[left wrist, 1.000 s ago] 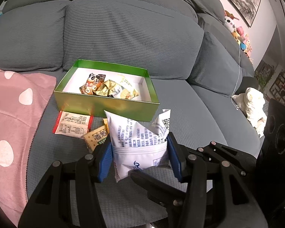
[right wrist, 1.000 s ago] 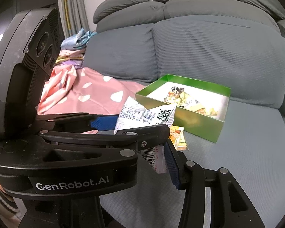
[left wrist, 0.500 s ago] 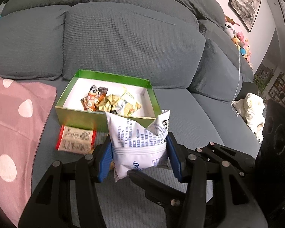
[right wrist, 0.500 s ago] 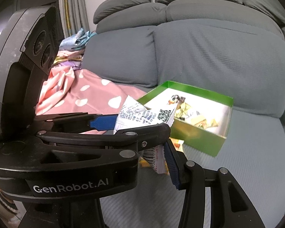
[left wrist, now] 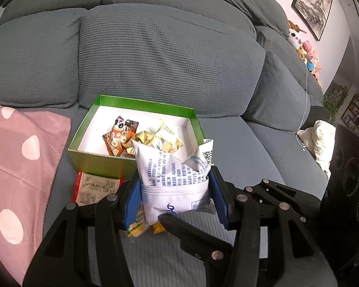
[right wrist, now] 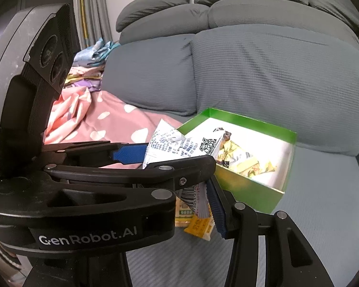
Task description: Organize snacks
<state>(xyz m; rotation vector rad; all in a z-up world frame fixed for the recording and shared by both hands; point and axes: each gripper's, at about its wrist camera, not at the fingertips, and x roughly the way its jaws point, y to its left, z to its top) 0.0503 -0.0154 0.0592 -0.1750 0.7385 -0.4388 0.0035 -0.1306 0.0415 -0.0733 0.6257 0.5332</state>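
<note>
Blanket [left wrist: 19, 157], pink with white dots, covers the sofa [left wrist: 170, 55] seat at far left; one seen in both views. Next to it, on the grey seat, one red-edged packet [left wrist: 95, 187] lies flat, its lower edge hidden behind the left gripper [left wrist: 176, 186]. One green box [left wrist: 100, 162] sits on the seat against the back cushion, directly beyond that packet. Inside the box: one brown panda-print packet [left wrist: 118, 136] and several crumpled yellow-white wrappers [left wrist: 165, 138]; their count cannot be fixed, as they overlap and the held bag masks the near right corner.

The left gripper's jaws are clamped on one white bag [left wrist: 174, 169] with blue print and a QR code, held upright above the seat, just short of the box's near wall. Beneath the bag, two small packets show only partly: a green-yellow one [left wrist: 137, 224] and an orange one [left wrist: 159, 227]; print illegible.

In the right wrist view the left gripper's body fills the left half and blocks most of the seat. Only one blue-padded finger [right wrist: 217, 205] of the right gripper [right wrist: 198, 215] shows; whether its jaws are apart or together cannot be told. Far right of the left wrist view: a row of plush toys [left wrist: 304, 52] on the sofa back, one cream cloth bundle [left wrist: 320, 141], one black speaker [left wrist: 354, 174] cut off by the frame.
</note>
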